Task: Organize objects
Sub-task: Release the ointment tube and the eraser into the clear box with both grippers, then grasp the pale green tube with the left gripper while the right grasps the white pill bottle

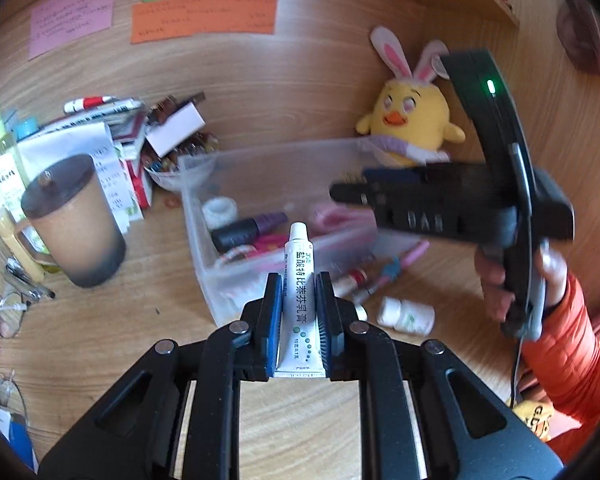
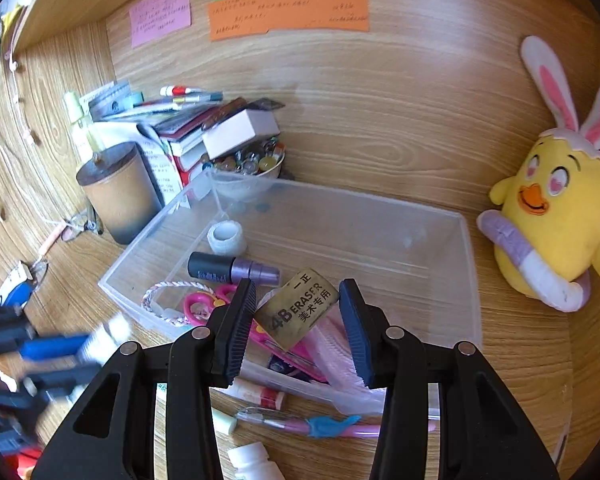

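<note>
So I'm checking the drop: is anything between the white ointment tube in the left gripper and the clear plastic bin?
Nothing visible blocks it. The white ointment tube, clamped in the left gripper, faces the clear plastic bin's open top; the right gripper hangs over the bin's right.
</note>
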`<state>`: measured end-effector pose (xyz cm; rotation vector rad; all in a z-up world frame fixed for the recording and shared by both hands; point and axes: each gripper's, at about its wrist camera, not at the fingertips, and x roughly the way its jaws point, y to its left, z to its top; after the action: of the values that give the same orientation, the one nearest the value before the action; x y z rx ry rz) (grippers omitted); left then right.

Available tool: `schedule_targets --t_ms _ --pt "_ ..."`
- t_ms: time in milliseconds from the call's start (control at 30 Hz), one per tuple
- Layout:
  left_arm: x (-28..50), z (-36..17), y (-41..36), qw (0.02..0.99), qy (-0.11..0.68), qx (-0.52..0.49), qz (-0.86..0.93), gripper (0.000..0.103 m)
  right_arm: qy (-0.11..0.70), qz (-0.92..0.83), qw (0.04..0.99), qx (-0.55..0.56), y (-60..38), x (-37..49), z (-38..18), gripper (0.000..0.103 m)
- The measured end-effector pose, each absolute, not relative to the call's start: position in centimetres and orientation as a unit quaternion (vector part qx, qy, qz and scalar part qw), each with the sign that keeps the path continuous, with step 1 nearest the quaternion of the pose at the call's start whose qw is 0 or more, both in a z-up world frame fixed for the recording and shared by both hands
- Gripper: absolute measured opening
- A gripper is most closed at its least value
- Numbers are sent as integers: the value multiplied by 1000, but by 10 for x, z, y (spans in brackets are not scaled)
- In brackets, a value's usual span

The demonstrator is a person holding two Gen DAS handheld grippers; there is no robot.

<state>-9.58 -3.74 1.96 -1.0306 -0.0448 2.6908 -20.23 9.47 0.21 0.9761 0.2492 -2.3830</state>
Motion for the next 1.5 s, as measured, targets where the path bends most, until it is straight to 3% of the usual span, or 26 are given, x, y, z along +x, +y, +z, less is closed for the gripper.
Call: schedule_targets --t_ms 433,567,833,933,1000,1100,1500 --pt "-153 7 -50 118 -50 -384 914 16 108 -874 282 380 81 -206 -11 41" --pt "-160 5 -48 121 -54 -389 911 16 106 -873 291 377 83 -202 -6 51" --pt "-141 18 -45 129 -48 -369 919 16 112 -882 298 347 99 -176 11 52" --pt "-127 23 -41 137 -38 -362 921 18 109 -884 304 339 107 -163 16 52" --pt "-117 23 -37 139 -29 -361 922 27 104 -883 310 336 114 -154 19 52" --pt "-106 19 -32 146 -21 -366 919 34 107 -882 316 333 120 -139 19 52" --pt "-104 -32 -17 172 9 -435 884 34 92 -856 321 394 132 -114 -30 52"
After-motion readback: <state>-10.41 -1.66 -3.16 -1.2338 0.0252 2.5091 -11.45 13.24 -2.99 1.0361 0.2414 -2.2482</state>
